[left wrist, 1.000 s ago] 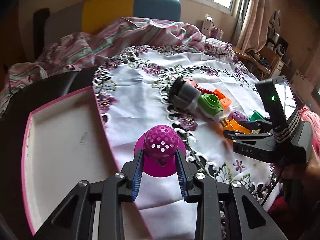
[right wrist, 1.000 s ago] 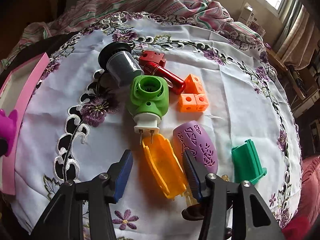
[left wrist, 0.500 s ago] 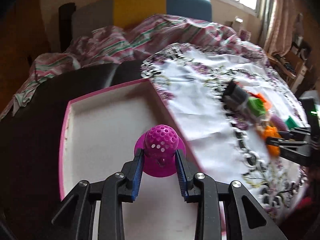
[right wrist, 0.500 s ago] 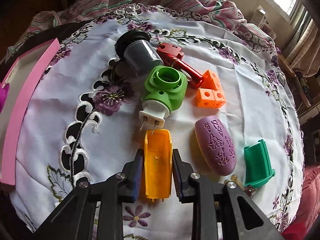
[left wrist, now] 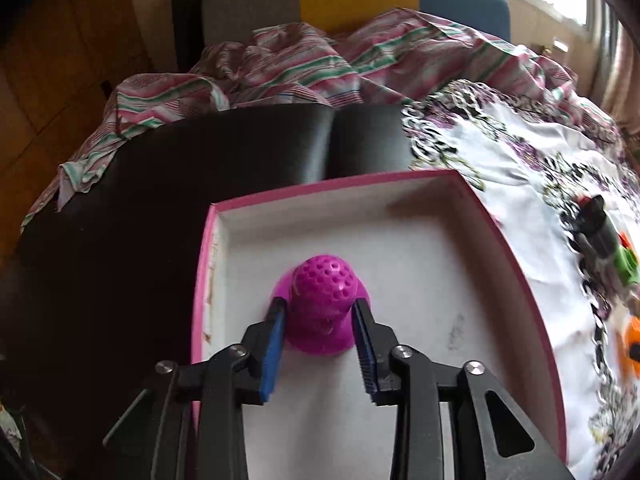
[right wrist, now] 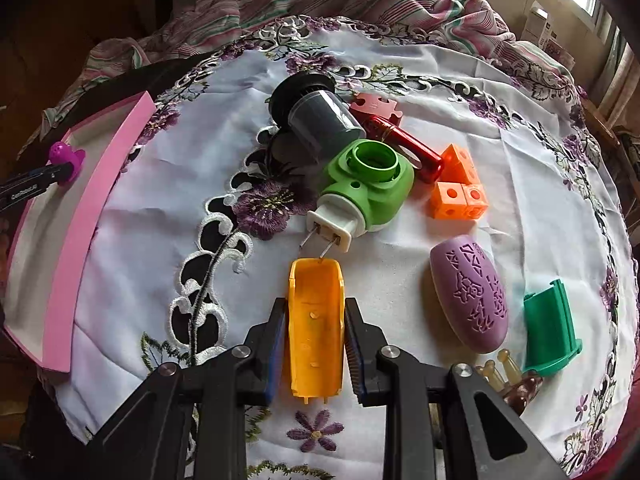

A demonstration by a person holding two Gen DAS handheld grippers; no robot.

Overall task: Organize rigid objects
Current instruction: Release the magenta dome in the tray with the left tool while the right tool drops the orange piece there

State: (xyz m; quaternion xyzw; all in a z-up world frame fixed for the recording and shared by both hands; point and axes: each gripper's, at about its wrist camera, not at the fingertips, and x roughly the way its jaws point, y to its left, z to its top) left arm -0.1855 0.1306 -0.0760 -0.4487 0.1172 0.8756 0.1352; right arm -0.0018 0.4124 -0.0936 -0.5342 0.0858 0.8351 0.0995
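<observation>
L hand-held gripper (left wrist: 320, 320) over pink tray (left wrist: 516, 264), jaws opening, pads just off the magenta perforated dome (left wrist: 324, 296) between them. R hand-held gripper (right wrist: 316, 316) clamped on orange shell (right wrist: 316, 320), near centre of embroidered cloth (right wrist: 160, 216).

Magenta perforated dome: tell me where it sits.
The magenta perforated dome is inside the pink-rimmed tray, near its left wall, between the opening fingers of the left gripper.

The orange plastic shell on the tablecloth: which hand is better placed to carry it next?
Right. The right gripper is already shut on the orange plastic shell; the left gripper is opening around a magenta perforated knob.
</observation>
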